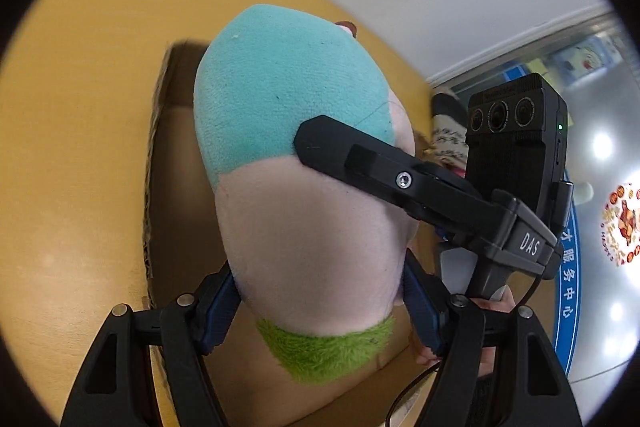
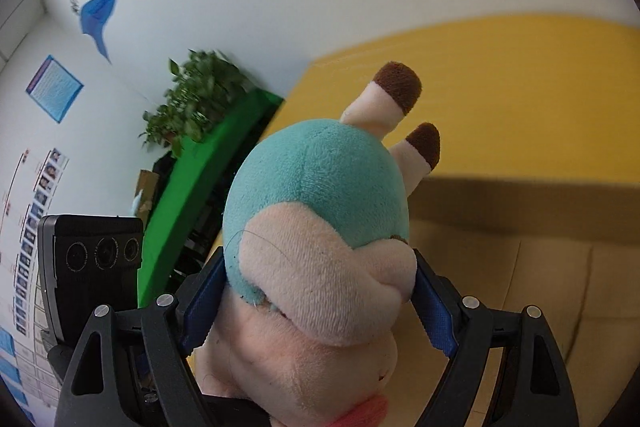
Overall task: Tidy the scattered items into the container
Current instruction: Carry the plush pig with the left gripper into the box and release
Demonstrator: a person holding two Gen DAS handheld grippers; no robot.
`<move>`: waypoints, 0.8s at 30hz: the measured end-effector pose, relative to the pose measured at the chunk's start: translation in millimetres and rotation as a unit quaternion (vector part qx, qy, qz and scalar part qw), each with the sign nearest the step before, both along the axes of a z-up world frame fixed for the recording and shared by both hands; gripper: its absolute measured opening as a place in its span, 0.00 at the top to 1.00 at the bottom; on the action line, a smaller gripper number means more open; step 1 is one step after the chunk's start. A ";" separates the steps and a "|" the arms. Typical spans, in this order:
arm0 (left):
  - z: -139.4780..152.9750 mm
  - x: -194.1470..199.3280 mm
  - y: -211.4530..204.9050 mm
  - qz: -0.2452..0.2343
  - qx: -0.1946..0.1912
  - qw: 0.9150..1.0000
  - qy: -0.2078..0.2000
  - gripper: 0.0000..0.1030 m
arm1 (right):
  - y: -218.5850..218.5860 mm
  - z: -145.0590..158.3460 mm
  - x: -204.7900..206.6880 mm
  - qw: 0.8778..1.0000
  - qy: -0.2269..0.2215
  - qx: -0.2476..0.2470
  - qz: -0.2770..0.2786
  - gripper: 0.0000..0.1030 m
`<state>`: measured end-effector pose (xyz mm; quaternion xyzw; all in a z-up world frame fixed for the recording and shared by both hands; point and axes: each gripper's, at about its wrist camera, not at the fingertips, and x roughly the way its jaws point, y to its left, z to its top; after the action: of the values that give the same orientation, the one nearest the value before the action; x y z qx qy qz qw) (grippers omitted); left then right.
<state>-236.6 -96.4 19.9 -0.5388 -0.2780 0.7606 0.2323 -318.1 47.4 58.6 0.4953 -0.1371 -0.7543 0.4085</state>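
- Currently my left gripper (image 1: 320,301) is clamped on the pink lower body of the plush toy (image 1: 296,155), blue pads (image 1: 218,311) pressing both flanks.
- My right gripper (image 2: 318,301) grips the same toy at its pink muzzle, jaws closed against it.
- Beyond and below both grippers sits the open cardboard box (image 1: 160,131) on the yellow table (image 1: 80,107).
- Recommended: lower both grippers together, keep the toy level over the box opening, then release both at once.

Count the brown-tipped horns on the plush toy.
2. Both show in the right wrist view, side by side at the far end of the plush toy: upper horn, lower horn. Others may be hidden behind its body.
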 end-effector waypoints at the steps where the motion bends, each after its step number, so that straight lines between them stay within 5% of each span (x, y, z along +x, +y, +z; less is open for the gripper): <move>1: -9.1 -1.5 0.6 0.000 -0.003 1.000 -0.009 0.30 | 0.2 -15.6 -3.7 1.000 -0.011 -0.001 0.000 0.15; 5: -11.6 -1.5 8.7 -0.006 -0.055 0.998 -0.004 0.30 | 4.1 -48.9 -10.9 0.999 -0.039 -0.029 -0.008 0.11; 8: -14.1 3.5 20.3 -0.013 -0.131 0.991 -0.007 0.28 | 6.2 -54.8 -12.6 0.999 -0.031 -0.021 -0.010 0.07; 18: -20.6 15.0 18.7 -0.007 -0.183 0.983 -0.022 0.23 | 17.8 -45.7 5.9 1.000 -0.014 0.014 0.013 0.13; 24: 21.0 53.9 9.3 0.029 -0.197 0.980 0.029 0.25 | -1.8 -61.3 18.9 0.999 -0.016 0.041 0.016 0.12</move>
<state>-182.7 -87.1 40.9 -0.5436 -0.1314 0.8221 0.1070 -299.1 45.6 -2.7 0.5260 -0.1044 -0.7444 0.3978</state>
